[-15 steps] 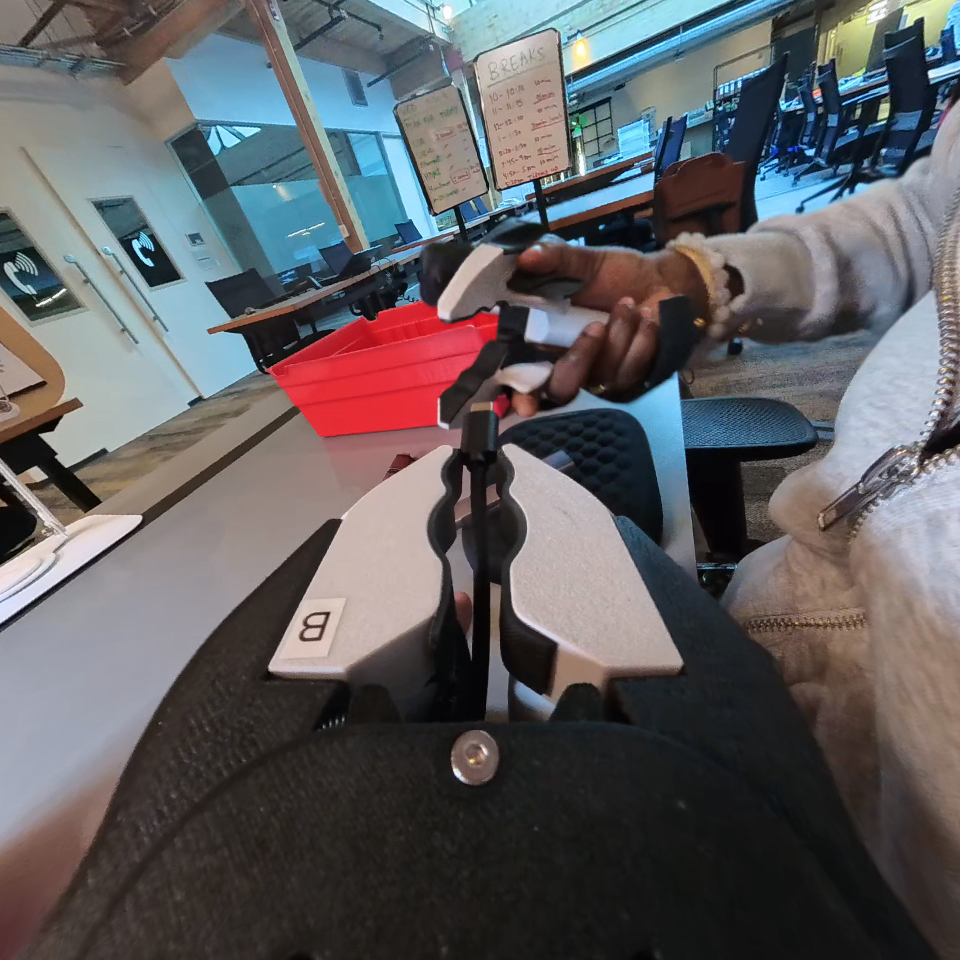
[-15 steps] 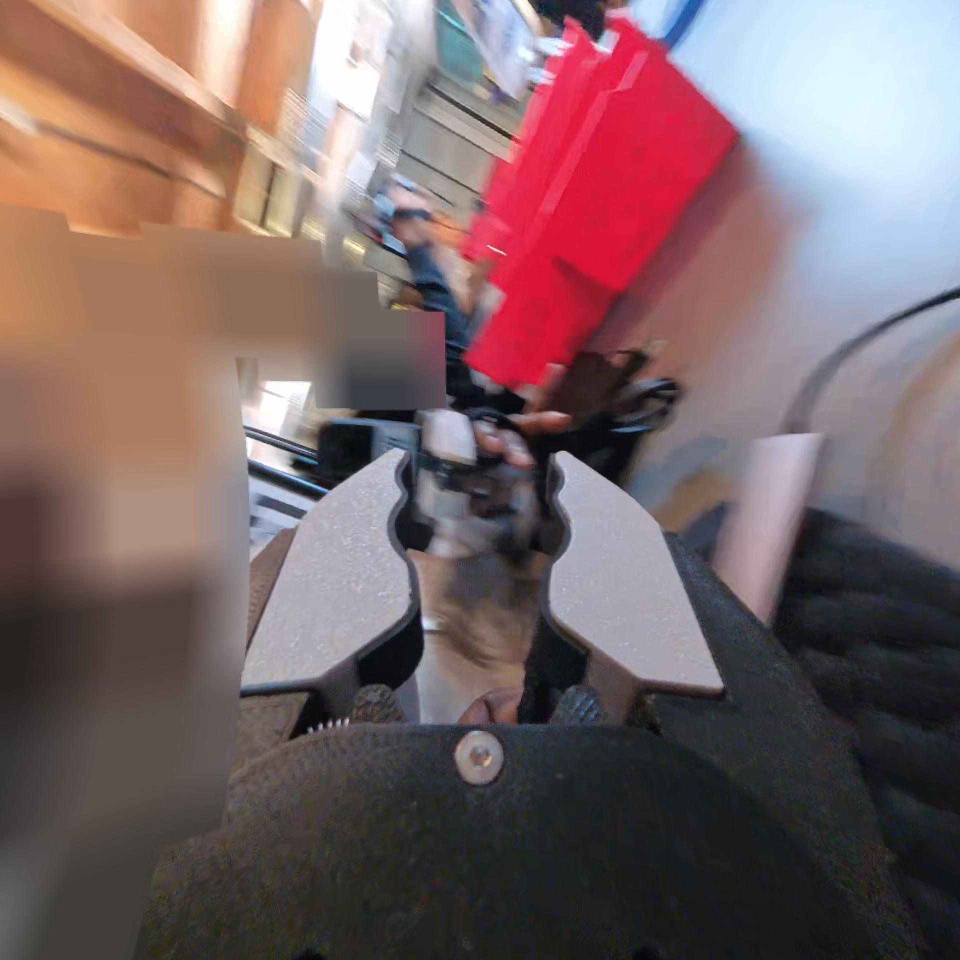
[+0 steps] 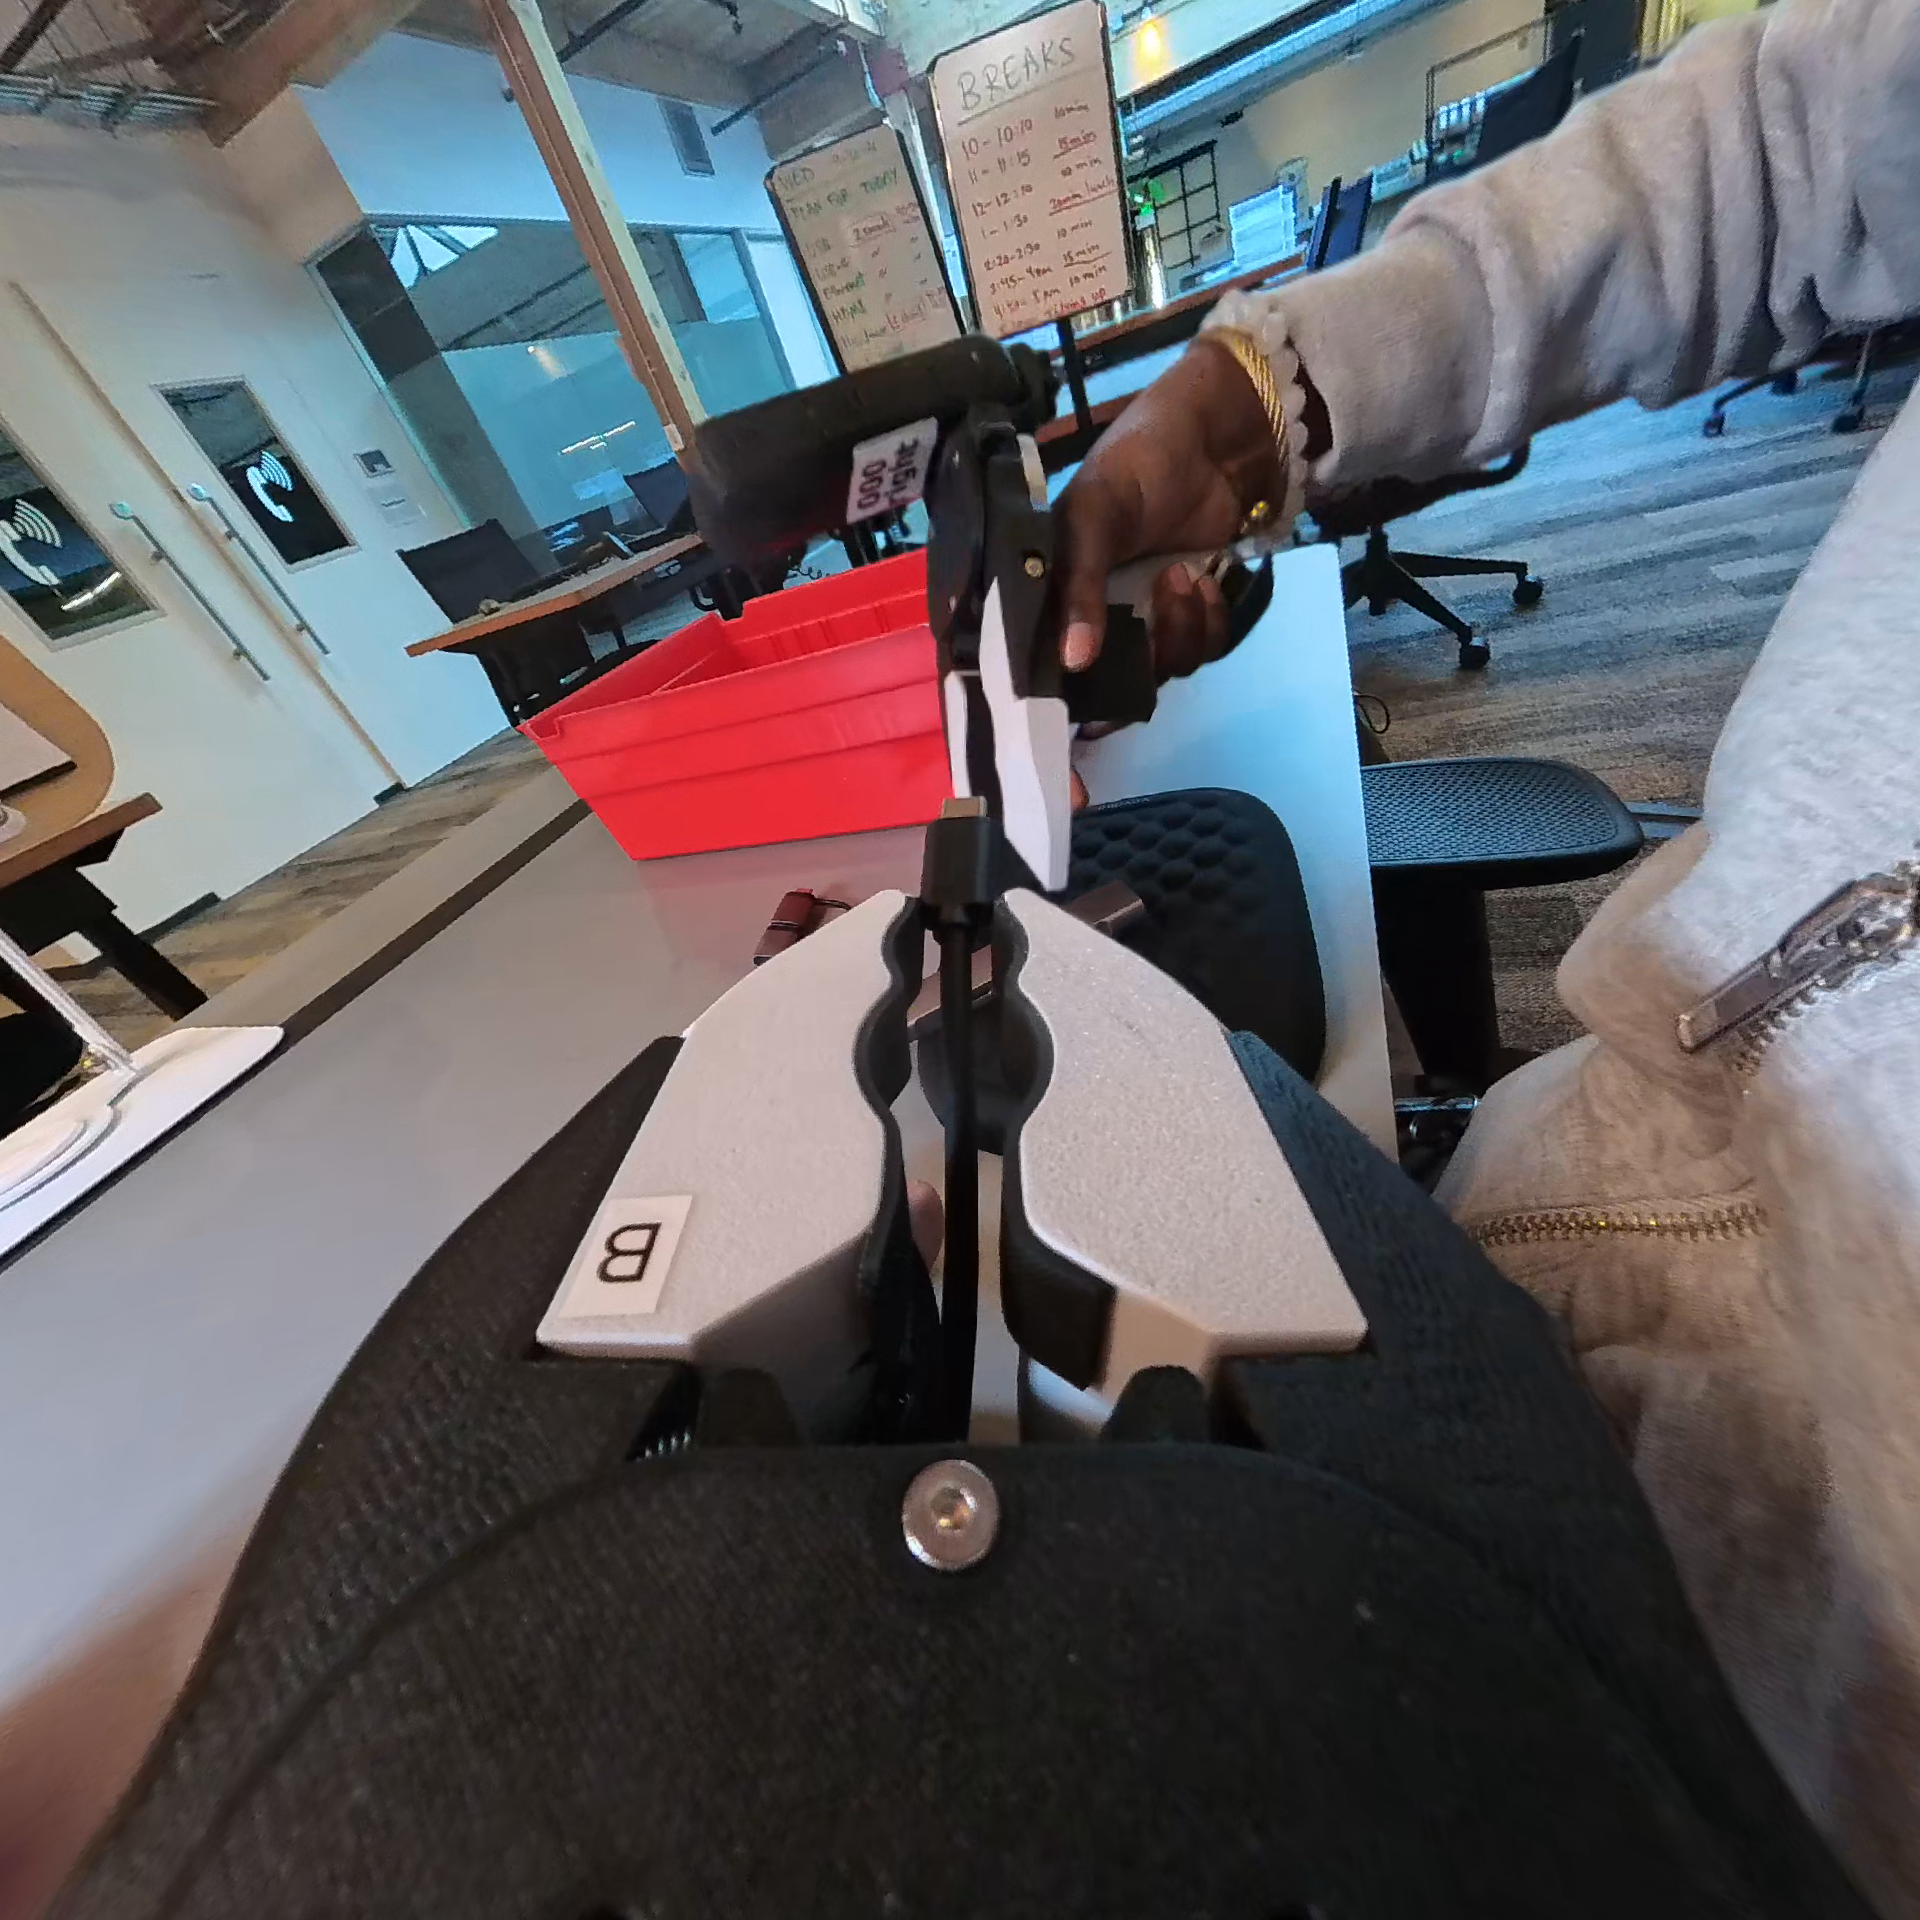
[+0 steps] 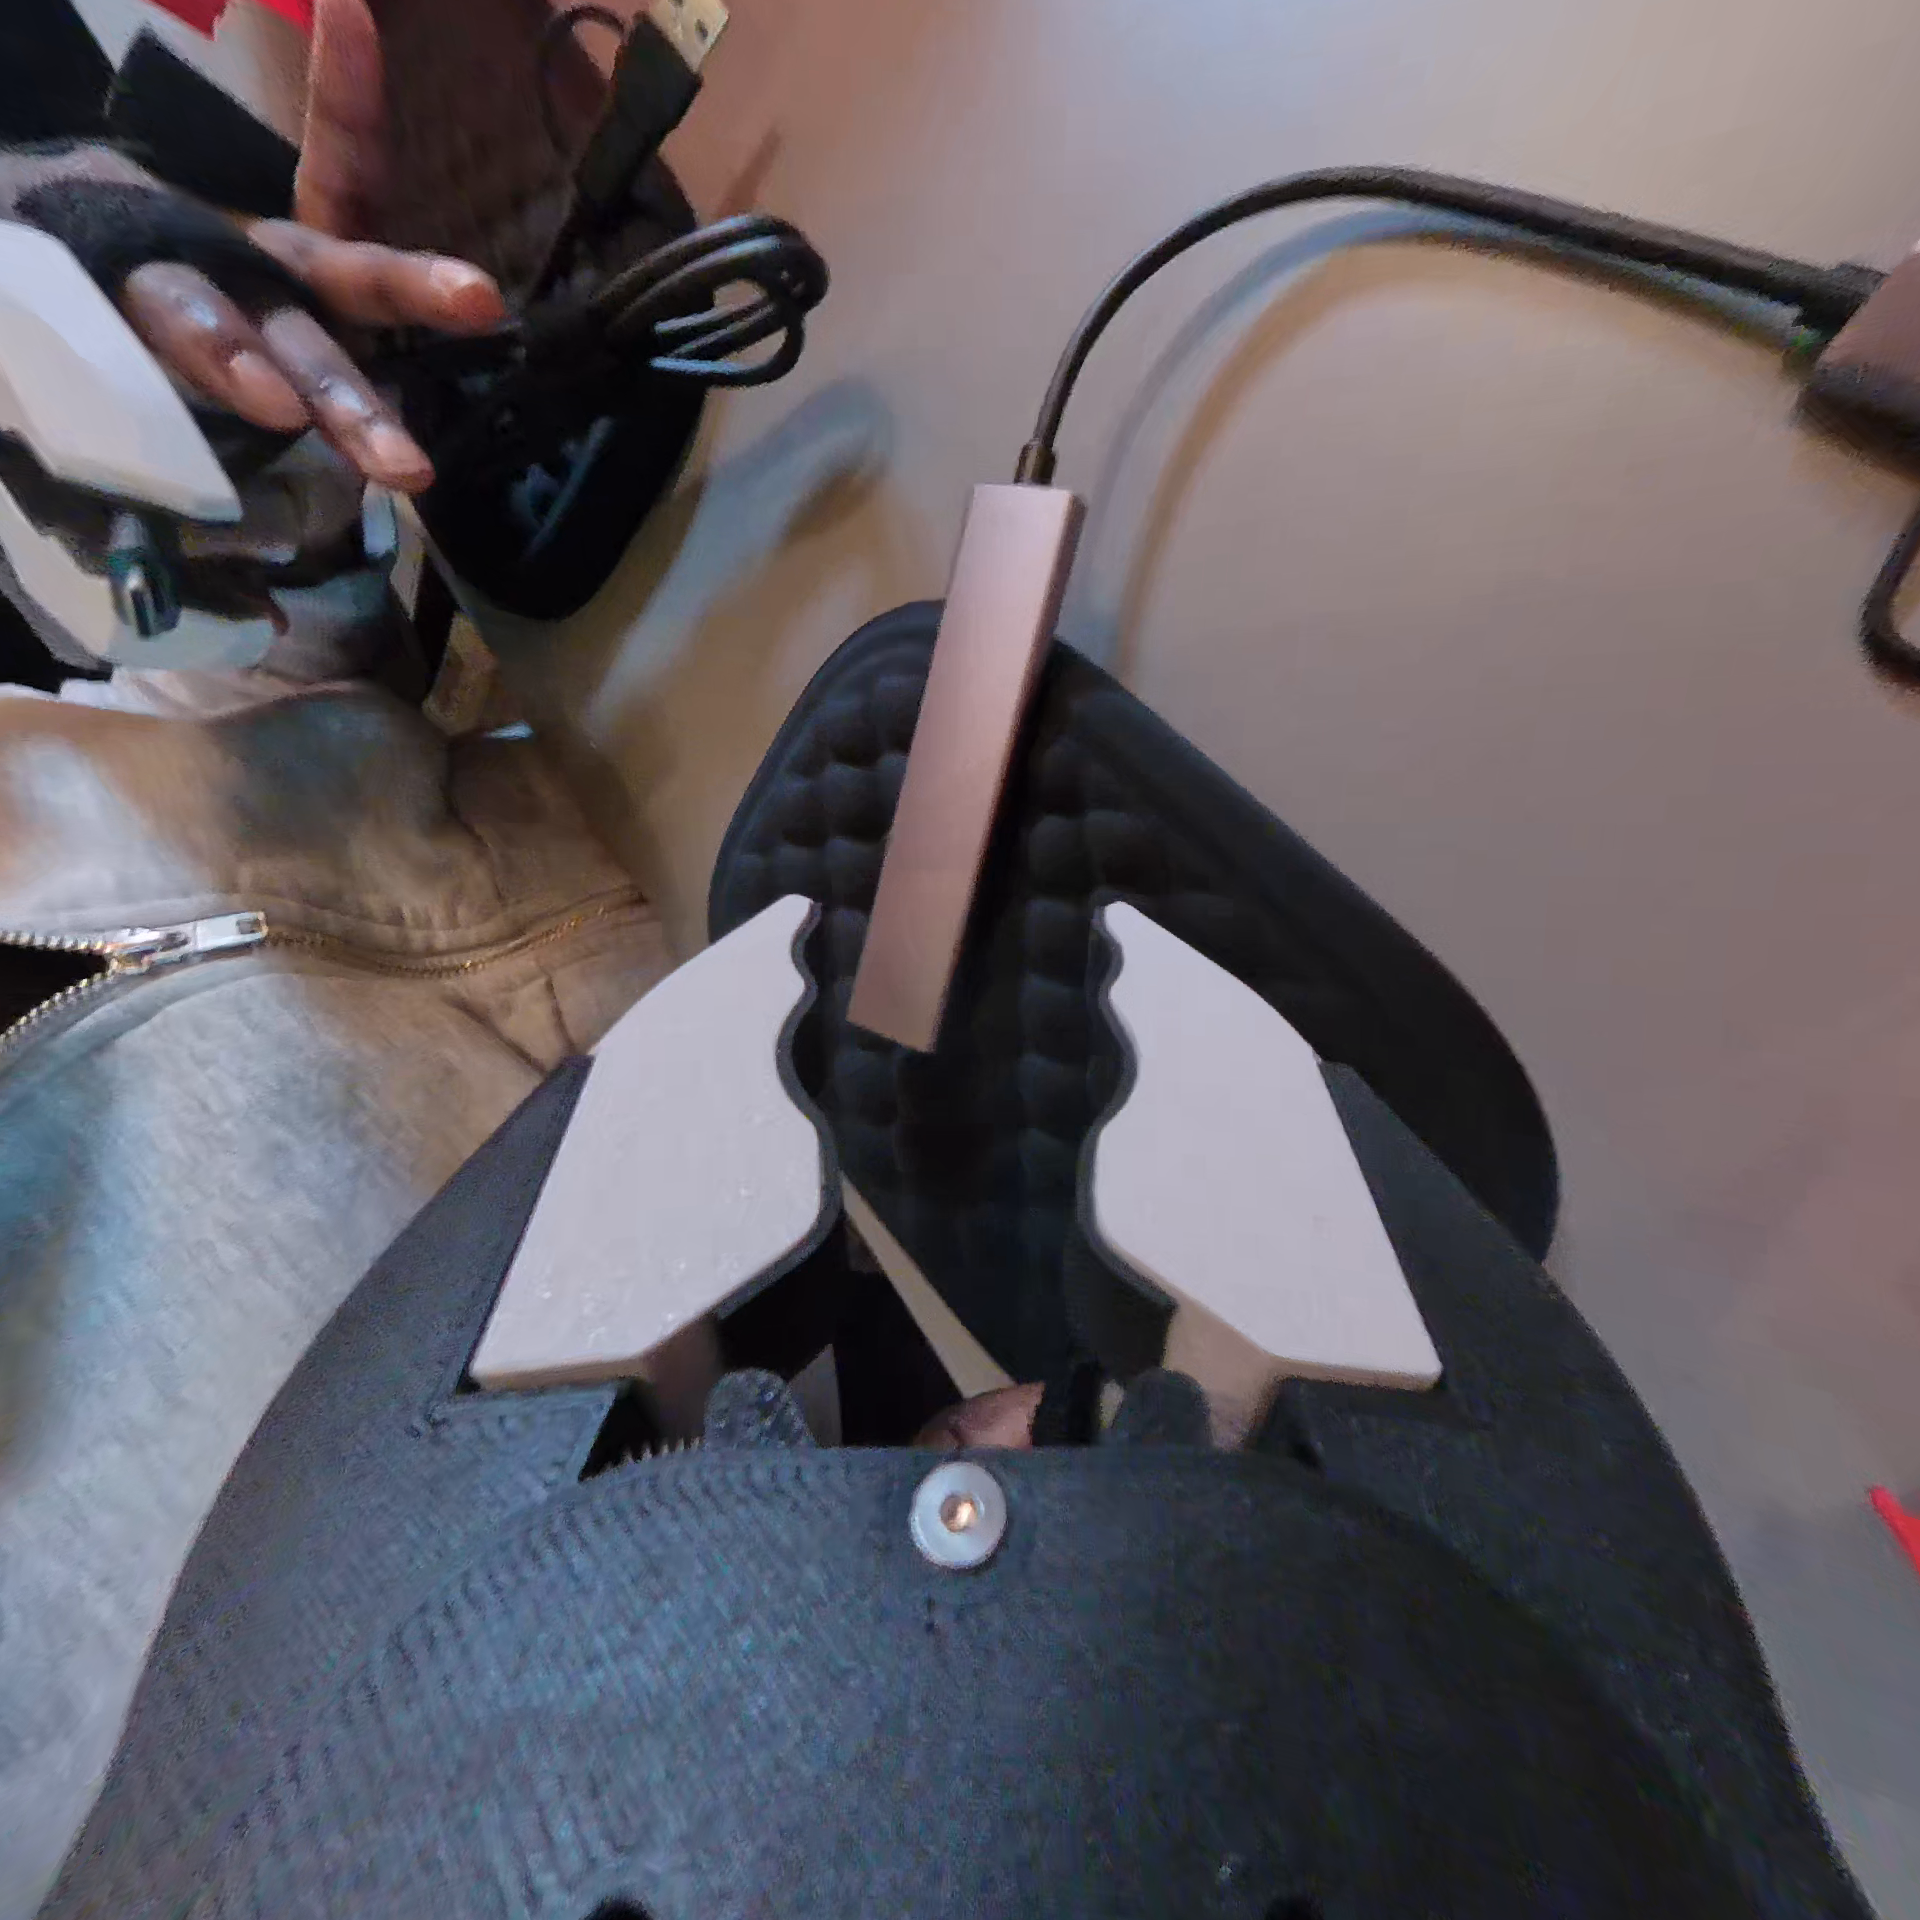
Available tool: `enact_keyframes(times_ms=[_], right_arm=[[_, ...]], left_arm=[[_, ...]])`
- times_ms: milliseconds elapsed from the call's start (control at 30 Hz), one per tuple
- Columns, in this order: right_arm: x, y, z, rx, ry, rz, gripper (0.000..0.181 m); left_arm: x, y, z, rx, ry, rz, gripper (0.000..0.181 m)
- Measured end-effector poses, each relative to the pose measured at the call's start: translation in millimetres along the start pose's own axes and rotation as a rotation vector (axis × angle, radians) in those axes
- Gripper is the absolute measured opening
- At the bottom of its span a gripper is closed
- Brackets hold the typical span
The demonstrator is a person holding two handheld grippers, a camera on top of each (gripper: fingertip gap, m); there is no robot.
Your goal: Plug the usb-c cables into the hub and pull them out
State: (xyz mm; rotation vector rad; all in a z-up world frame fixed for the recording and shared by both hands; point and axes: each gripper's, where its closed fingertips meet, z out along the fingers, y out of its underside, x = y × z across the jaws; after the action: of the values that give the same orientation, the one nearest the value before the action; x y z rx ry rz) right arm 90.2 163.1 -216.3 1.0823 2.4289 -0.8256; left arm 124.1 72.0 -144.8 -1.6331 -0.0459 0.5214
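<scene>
My left gripper [image 3: 961, 920] is shut on a black USB-C cable [image 3: 961, 862]; its plug sticks out past the fingertips with the metal tip bare. My right gripper [image 4: 956, 930] is open and points down at the slim metal hub [image 4: 966, 769], which lies on a black padded wrist rest [image 4: 1195, 831] between the fingers, touching neither. The hub's own cable [image 4: 1101, 301] curves off to the right. In the left wrist view the right gripper [image 3: 1023, 800] hangs just beyond the plug. The right wrist view shows the left gripper [image 4: 135, 582] at upper left.
A red bin [image 3: 748, 727] stands behind on the grey table [image 3: 416, 1039]. A coil of black cables [image 4: 707, 301] lies left of the hub. A small dark stick [image 3: 795, 920] lies on the table. An office chair [image 3: 1496, 821] and the person's grey hoodie are at the right.
The right gripper has swung from level to pointing down over the wrist rest, so its view now looks down on the hub. The left gripper still holds the cable.
</scene>
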Motion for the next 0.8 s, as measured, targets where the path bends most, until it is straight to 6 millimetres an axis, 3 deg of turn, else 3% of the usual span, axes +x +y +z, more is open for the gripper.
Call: enact_keyframes(times_ms=[100,333,400,633,733,800], right_arm=[[-1,13,6,-0.070,0.054,-0.036,0.046],[5,10,16,-0.054,0.191,-0.063,0.035],[3,8,15,-0.035,0.325,-0.204,0.027],[-5,-14,9,-0.074,1.025,-0.999,0.012],[-8,-10,13,-0.114,1.056,-1.114,0.011],[-13,-6,18,-0.115,0.918,-1.030,0.009]], left_arm=[[1,1,1,-0.008,0.002,0.004,0.012],[0,-1,-1,0.015,-0.001,-0.002,0.012],[0,0,-1,0.012,-0.003,0.006,0.012],[-4,-6,-7,0.065,-0.025,-0.017,0.012],[-7,-10,-11,0.105,-0.030,-0.044,0.012],[-9,-11,-13,0.121,-0.035,-0.060,0.012]])
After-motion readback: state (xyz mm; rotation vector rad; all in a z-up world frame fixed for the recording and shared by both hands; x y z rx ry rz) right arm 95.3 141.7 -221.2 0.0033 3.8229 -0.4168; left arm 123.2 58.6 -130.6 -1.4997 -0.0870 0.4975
